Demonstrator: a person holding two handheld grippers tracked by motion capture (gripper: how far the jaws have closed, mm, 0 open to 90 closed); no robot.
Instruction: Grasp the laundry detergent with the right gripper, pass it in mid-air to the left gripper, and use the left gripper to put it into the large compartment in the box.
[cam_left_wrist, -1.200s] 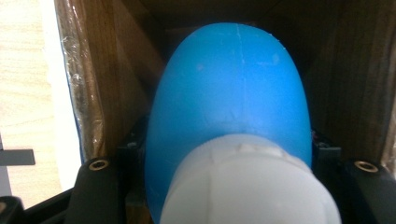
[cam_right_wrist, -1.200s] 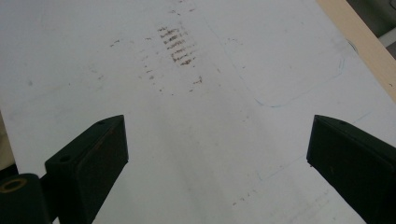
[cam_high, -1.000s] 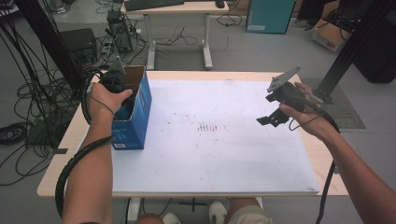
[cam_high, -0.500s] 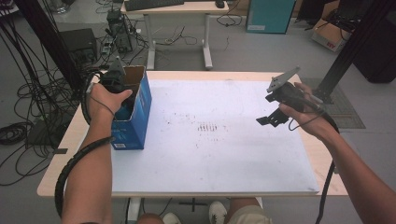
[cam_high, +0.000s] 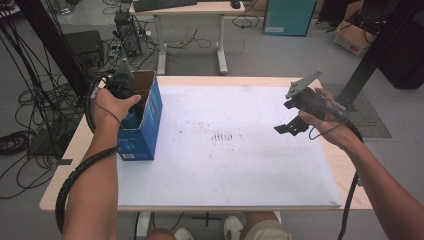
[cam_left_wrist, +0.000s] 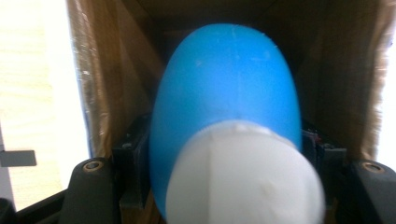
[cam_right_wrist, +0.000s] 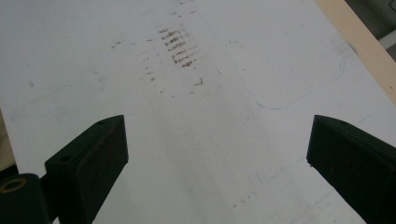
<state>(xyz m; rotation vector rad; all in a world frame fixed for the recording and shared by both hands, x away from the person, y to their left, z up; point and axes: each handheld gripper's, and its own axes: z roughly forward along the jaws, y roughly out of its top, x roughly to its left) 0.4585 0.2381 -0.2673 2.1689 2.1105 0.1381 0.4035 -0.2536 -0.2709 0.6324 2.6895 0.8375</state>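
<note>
Change: left claw (cam_high: 131, 102) jaws have just been opening; both hands unmoved.
Left claw: inside the box (cam_high: 145, 120), blue bottle (cam_left_wrist: 229, 107) between its jaws.
Right claw (cam_high: 289, 128): open, empty, well right of the box, above the tabletop (cam_high: 225, 170).

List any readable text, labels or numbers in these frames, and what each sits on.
None legible.
Blue cardboard box: a small white label and pale print near its bottom edge, too small to read.
Brown cardboard box on the floor at far right: a red mark, blurred.
Blue bottle with white cap: no print visible.
White table sheet: smudges only.
</note>
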